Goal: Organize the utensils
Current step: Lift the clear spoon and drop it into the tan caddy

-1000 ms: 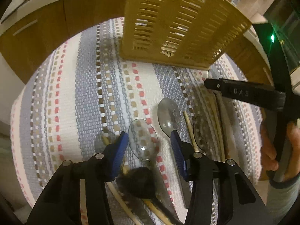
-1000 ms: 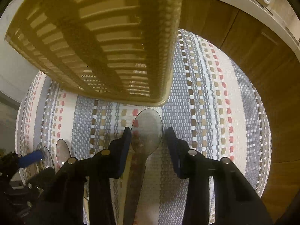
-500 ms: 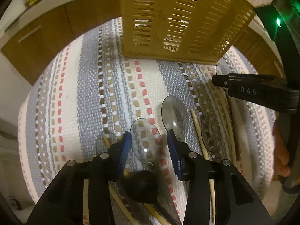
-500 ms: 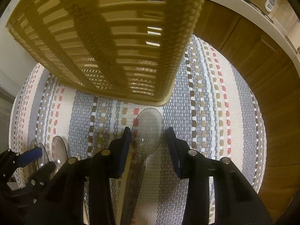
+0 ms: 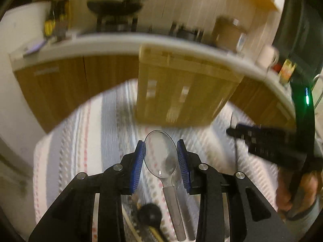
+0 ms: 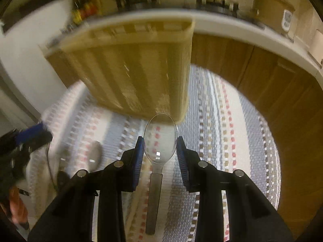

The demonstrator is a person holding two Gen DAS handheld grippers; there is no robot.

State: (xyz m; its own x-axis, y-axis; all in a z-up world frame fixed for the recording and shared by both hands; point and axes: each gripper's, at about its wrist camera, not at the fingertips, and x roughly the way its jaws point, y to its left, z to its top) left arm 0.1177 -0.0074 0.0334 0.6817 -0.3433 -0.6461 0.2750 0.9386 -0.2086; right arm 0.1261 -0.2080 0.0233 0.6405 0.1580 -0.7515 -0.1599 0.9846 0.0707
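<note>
My left gripper (image 5: 160, 159) is shut on a clear plastic spoon (image 5: 161, 155), bowl forward, lifted above the striped cloth (image 5: 84, 137). My right gripper (image 6: 160, 153) is shut on another clear plastic spoon (image 6: 159, 141), also raised. The tan slotted utensil basket (image 5: 181, 92) stands ahead of both grippers; in the right wrist view the basket (image 6: 137, 74) is just beyond the spoon tip. A clear spoon (image 6: 93, 155) lies on the cloth at left. A black-ended utensil (image 5: 149, 213) and a wooden stick lie under the left gripper.
Wooden cabinets (image 5: 60, 88) under a white counter (image 5: 80, 44) stand behind the table. The right gripper (image 5: 268, 143) and the hand holding it show at the right of the left wrist view. The left gripper (image 6: 26, 141) shows at left in the right wrist view.
Both grippers have lifted and tilted up, each carrying its spoon off the cloth. The left gripper has closed on its spoon. The basket now appears lower and farther off; the views are blurred by motion.
</note>
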